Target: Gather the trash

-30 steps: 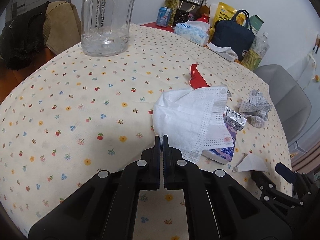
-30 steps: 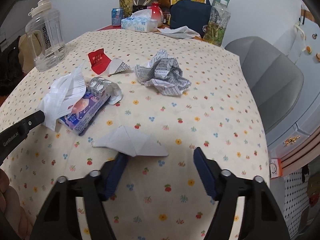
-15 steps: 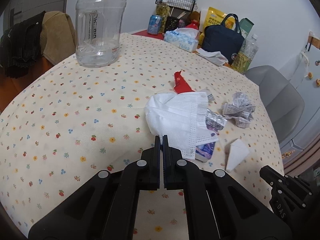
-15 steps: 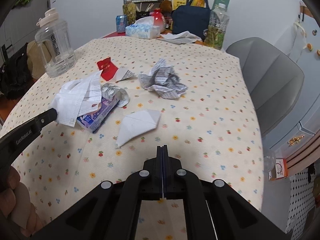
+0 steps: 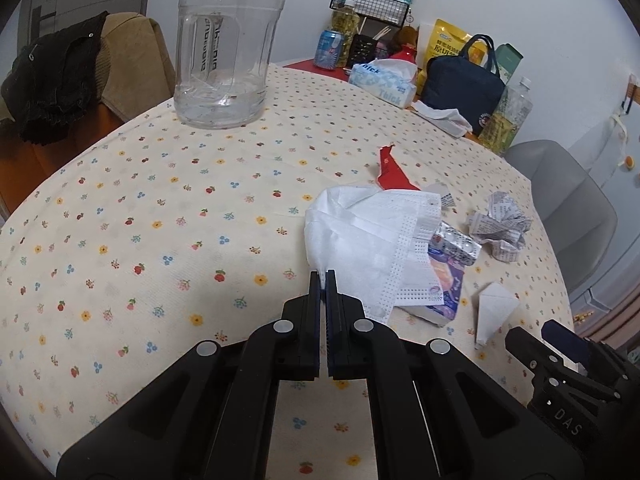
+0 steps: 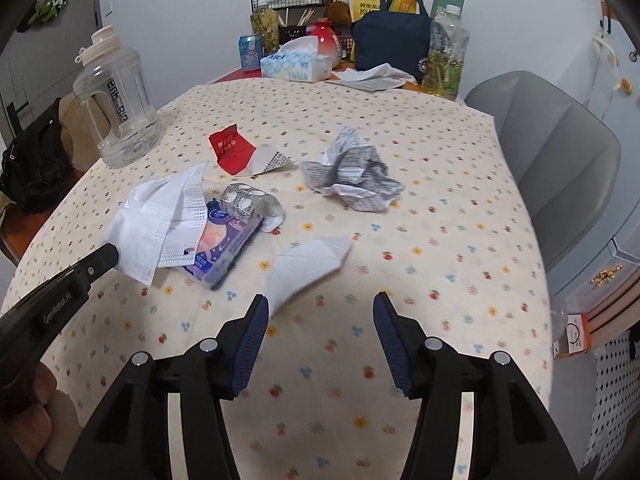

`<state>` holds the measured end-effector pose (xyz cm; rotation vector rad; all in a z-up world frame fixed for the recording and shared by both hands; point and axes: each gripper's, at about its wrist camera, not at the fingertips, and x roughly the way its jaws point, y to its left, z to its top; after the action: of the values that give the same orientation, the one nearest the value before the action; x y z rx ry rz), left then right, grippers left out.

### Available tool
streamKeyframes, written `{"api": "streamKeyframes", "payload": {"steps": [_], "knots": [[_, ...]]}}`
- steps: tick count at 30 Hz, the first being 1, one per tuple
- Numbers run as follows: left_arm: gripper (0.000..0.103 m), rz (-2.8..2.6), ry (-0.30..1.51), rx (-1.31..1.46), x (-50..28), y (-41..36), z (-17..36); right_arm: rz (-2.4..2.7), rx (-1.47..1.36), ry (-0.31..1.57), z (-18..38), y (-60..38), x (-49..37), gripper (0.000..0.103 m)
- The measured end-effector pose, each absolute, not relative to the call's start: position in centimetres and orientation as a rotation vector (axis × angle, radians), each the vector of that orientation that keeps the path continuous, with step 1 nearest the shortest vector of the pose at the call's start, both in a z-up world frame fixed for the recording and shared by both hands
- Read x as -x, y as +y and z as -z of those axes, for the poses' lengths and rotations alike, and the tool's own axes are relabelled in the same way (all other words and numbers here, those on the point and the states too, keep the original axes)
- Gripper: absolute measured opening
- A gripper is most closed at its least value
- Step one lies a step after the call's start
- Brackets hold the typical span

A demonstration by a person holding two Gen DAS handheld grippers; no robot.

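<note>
My left gripper [image 5: 324,274] is shut on the near corner of a white face mask [image 5: 360,240], which drapes over a purple tissue pack [image 5: 444,292]. In the right wrist view the mask [image 6: 156,216] leads to the left gripper [image 6: 108,258]. A silver blister pack [image 6: 244,200], a red wrapper [image 6: 230,150] and crumpled newspaper [image 6: 352,176] lie beyond. My right gripper [image 6: 320,300] has its jaws opening with nothing between them. A folded white paper [image 6: 308,260] lies just past its left fingertip.
A big clear water jug [image 5: 228,52] stands at the table's far left. A tissue box [image 6: 298,66], a navy bag [image 6: 392,36] and bottles crowd the far edge. A grey chair [image 6: 560,160] stands right of the flowered tablecloth [image 6: 440,220].
The right jaws stood open, were shut half a second ago, and are apart again. The folded paper has turned and now lies a little farther ahead. The left gripper keeps its hold on the mask.
</note>
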<state>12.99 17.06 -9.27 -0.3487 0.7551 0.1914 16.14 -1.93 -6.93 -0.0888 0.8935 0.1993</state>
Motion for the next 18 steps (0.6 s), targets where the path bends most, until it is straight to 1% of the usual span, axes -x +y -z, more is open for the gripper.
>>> {"api": "streamKeyframes", "payload": {"steps": [9,11,12,13,15,16,18], "knots": [[0.003,-0.206,0.801,0.356,-14.4,17.7,10.6,-0.221,0.097,0.927,8.4,-0.1,-18.0,0.053],[0.003,-0.209,0.812,0.356,-14.8,17.6,10.7,-0.222,0.106,0.924,8.5,0.3,-18.2,0.05],[0.003,-0.21,0.816,0.353,-14.9,17.5,10.8,-0.226,0.105,0.932,8.7,0.4,-18.4,0.043],[0.003,-0.21,0.819,0.349,-15.0,17.4,10.8,-0.231,0.103,0.943,9.0,0.6,-18.6,0.033],[0.003,-0.211,0.822,0.345,-15.1,17.2,10.8,-0.245,0.103,0.948,9.2,0.8,-18.8,0.018],[0.003,-0.212,0.823,0.344,-15.1,17.2,10.8,-0.254,0.107,0.951,9.1,1.0,-18.8,0.008],[0.003,-0.213,0.823,0.343,-15.2,17.2,10.8,-0.267,0.112,0.951,9.0,1.1,-18.6,0.005]]}}
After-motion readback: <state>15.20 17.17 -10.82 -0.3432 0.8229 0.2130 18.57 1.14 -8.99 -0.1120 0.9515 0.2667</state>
